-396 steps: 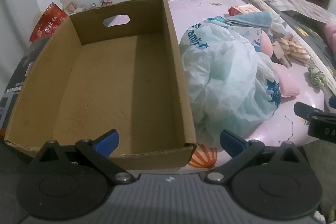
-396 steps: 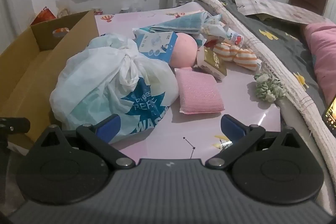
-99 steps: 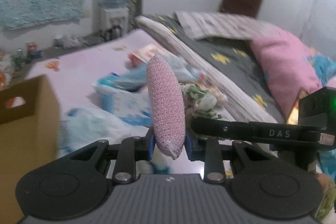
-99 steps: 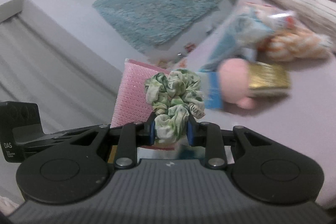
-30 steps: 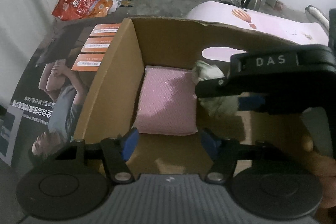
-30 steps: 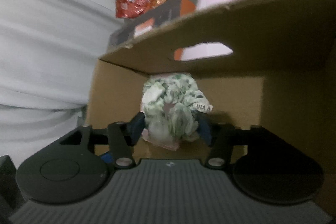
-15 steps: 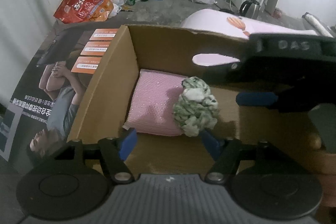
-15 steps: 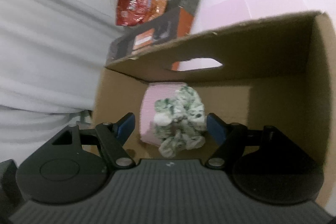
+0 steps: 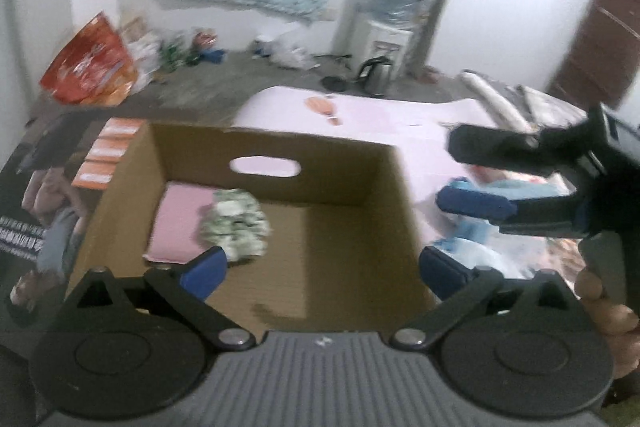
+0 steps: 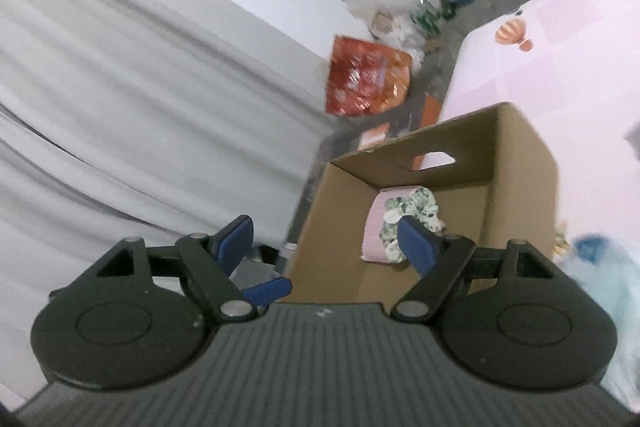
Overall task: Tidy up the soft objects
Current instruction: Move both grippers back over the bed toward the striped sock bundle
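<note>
The sponge (image 9: 180,223) lay in the far left corner of the cardboard box (image 9: 404,211), the scrunchie (image 9: 236,223) resting partly on its right edge. A plastic bag (image 9: 476,247) lay right of the box on the bed sheet (image 9: 380,119)

Inside the cardboard box (image 9: 404,195), the right half of the floor lies bare; sponge (image 9: 176,223) and scrunchie (image 9: 236,223) fill the far-left corner.

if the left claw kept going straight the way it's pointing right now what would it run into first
Probably the cardboard box. The left claw, jaws opening with nothing between them, aims down into it, so the bare box floor to the right of the green scrunchie and pink sponge looks first in line. Depth is unclear in the blur.
</note>
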`<state>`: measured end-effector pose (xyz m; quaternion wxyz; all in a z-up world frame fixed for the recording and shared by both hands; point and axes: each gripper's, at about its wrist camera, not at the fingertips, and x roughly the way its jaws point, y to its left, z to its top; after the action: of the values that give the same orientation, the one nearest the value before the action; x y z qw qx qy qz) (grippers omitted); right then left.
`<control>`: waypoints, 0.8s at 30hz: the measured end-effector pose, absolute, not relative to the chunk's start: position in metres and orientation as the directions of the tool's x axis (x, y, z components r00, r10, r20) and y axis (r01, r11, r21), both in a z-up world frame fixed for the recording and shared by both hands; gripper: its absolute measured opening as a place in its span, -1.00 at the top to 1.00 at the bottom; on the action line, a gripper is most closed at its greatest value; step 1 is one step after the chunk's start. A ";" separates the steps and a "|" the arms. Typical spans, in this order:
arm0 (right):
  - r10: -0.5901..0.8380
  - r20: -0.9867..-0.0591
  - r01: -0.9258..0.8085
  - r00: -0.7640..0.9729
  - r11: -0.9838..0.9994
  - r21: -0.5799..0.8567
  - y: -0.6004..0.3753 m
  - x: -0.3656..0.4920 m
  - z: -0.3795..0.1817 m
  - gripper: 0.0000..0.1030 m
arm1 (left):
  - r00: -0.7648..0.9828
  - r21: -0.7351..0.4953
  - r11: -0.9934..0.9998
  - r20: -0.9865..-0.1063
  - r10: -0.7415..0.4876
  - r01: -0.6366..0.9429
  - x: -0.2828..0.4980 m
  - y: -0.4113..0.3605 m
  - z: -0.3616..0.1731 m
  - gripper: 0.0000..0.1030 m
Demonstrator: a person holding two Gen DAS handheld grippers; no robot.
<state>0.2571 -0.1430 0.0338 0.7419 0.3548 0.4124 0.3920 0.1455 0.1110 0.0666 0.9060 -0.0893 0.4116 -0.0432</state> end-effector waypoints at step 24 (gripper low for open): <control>0.521 -0.478 -0.045 0.707 0.708 0.705 -0.458 0.108 -0.040 -0.58 | 0.594 -0.075 0.883 -0.713 -0.373 0.464 0.113 -0.127 0.050 -1.00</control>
<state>0.1081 -0.4583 -0.0396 0.8572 0.3445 0.3454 0.1653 0.1131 -0.1272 0.0501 0.8908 0.0593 0.3845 -0.2348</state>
